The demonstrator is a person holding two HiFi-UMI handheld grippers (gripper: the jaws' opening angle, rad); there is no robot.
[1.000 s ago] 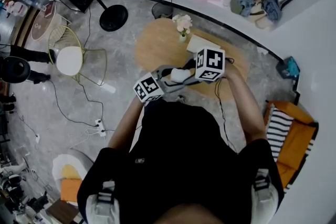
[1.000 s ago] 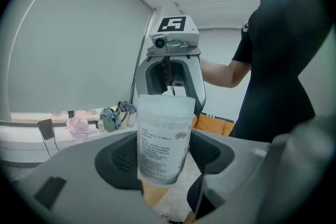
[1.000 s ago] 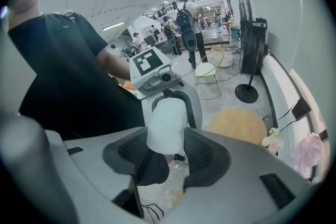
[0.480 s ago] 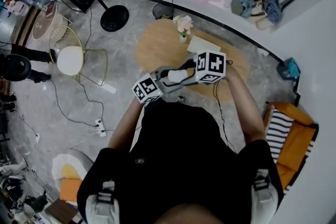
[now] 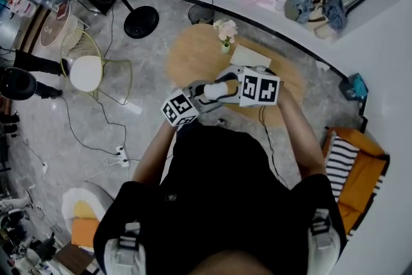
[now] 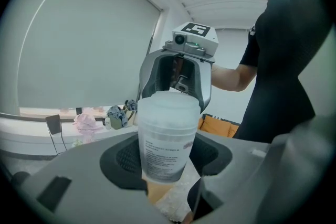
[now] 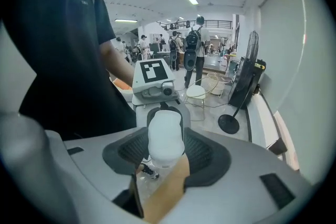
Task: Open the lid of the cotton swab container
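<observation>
The cotton swab container (image 5: 215, 91) is a frosted plastic tub with a printed label, held in the air above the near edge of the round table. In the left gripper view my left gripper (image 6: 168, 165) has the tub's body (image 6: 168, 136) between its dark pads. Its jaws have just been closing, and the pads press on the tub's sides. My right gripper (image 7: 165, 157) comes from the far side and is shut on the tub's white lid end (image 7: 165, 136). In the head view the left gripper (image 5: 203, 96) and the right gripper (image 5: 226, 84) meet at the tub.
Under the grippers stands a round wooden table (image 5: 193, 55) with a small flower vase (image 5: 224, 32) and a white sheet (image 5: 248, 55). A wire chair (image 5: 87, 74) and a fan base (image 5: 139, 21) stand to the left. An orange striped seat (image 5: 351, 164) is at the right.
The right gripper's marker cube has rolled and dropped slightly toward the tub. The left gripper and the tub have stayed nearly in place.
</observation>
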